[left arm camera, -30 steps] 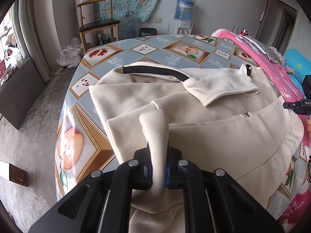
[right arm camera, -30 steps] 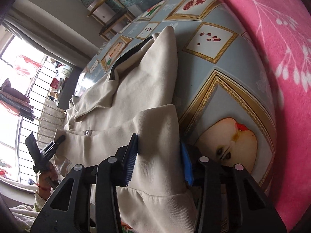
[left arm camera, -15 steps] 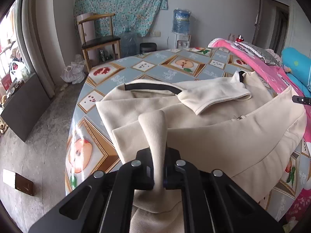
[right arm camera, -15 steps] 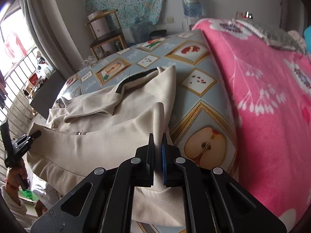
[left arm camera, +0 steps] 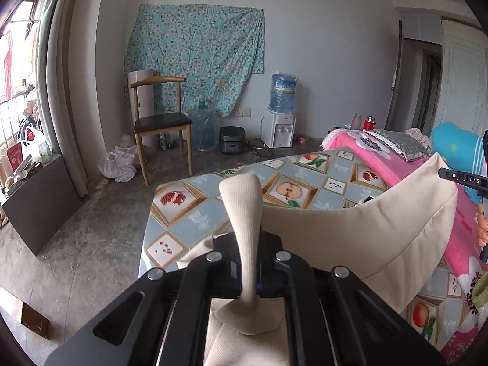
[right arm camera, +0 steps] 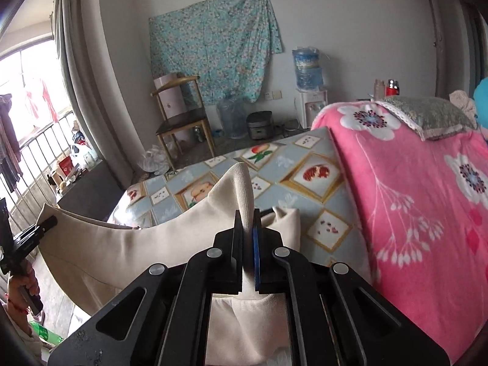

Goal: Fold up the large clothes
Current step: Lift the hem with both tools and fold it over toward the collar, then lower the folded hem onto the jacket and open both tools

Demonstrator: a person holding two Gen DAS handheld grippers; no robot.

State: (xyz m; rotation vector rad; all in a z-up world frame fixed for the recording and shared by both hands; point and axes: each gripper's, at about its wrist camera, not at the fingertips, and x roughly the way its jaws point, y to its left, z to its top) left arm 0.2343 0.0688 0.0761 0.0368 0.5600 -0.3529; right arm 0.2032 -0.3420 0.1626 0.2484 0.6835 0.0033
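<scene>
Both tools clamp the cream garment [left arm camera: 350, 238]: left tool [left arm camera: 249, 277] pinches one ribbed hem corner, right tool [right arm camera: 248, 262] the other. Hem edge is raised and stretched between them above the fruit-print bench [left arm camera: 189, 213]; the rest trails down toward the bench, beside the pink blanket [right arm camera: 427, 198]. Fold looks mid-way: hem lifted, not yet laid over. Flattening and further folds remain.

We note the left gripper [left arm camera: 248, 277] is matte black, with flat slotted linkage arms, four round silver pivot screws and blue pads on its fingers [left arm camera: 261, 270]. The right gripper [right arm camera: 247, 262] matches: same screws, one blue pad visible, scuffed lower edge. White "DAS" lettering marks its side. The left hand [right arm camera: 23, 286] shows bare skin and a red wrist string.
</scene>
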